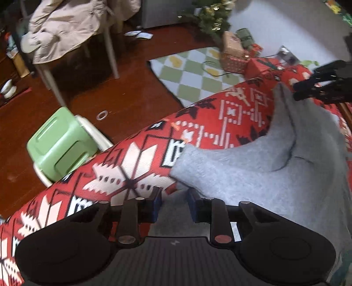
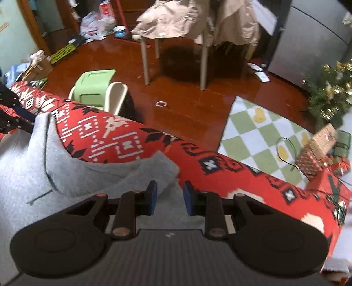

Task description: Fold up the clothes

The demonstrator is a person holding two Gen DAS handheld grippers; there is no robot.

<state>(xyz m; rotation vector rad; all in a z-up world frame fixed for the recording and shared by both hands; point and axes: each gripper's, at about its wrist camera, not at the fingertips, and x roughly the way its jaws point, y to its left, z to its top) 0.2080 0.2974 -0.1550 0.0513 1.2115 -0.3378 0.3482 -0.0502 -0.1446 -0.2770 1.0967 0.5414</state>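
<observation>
Both claws (blue-padded) hold grey garment (image 1: 253,167) corners.

Lived-in home, living room — dark red wooden floor (image 2: 187,110), green-checked rug (image 2: 264,140), small decorated Christmas tree (image 2: 330,94) with wrapped gifts (image 2: 316,154) beside it. Beige coats (image 2: 176,19) draped over chairs, green plastic stool (image 1: 59,145), bags and clutter along far wall — everyday household mess.
</observation>
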